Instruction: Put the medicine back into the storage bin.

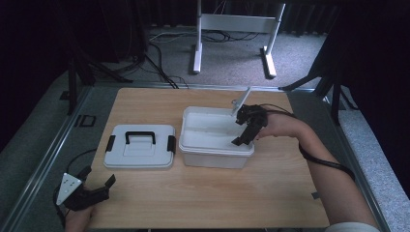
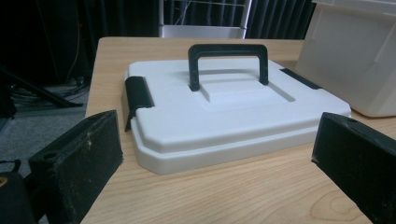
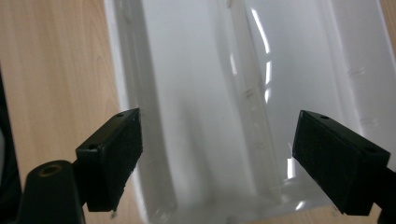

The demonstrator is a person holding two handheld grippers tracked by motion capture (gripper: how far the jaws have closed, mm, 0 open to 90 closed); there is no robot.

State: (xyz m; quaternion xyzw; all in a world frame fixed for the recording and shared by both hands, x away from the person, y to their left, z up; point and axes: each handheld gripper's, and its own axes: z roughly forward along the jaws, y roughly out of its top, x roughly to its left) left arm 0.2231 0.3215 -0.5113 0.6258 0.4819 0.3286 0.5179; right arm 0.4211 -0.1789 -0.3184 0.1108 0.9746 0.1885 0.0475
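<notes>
My right gripper (image 1: 245, 129) hangs spread and empty over the open white plastic box (image 1: 215, 151) at mid-table. The flat white lid with black handle (image 1: 140, 137) lies just beside it: light, stiff, slick, best pinched by that handle.

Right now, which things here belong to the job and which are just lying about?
Part of the job:
- open white box
- its lid with the black handle, flat beside the box
- right gripper, open over the box
- left gripper, open near the lid

Lying about:
- white stand on the floor
- floor cables
</notes>
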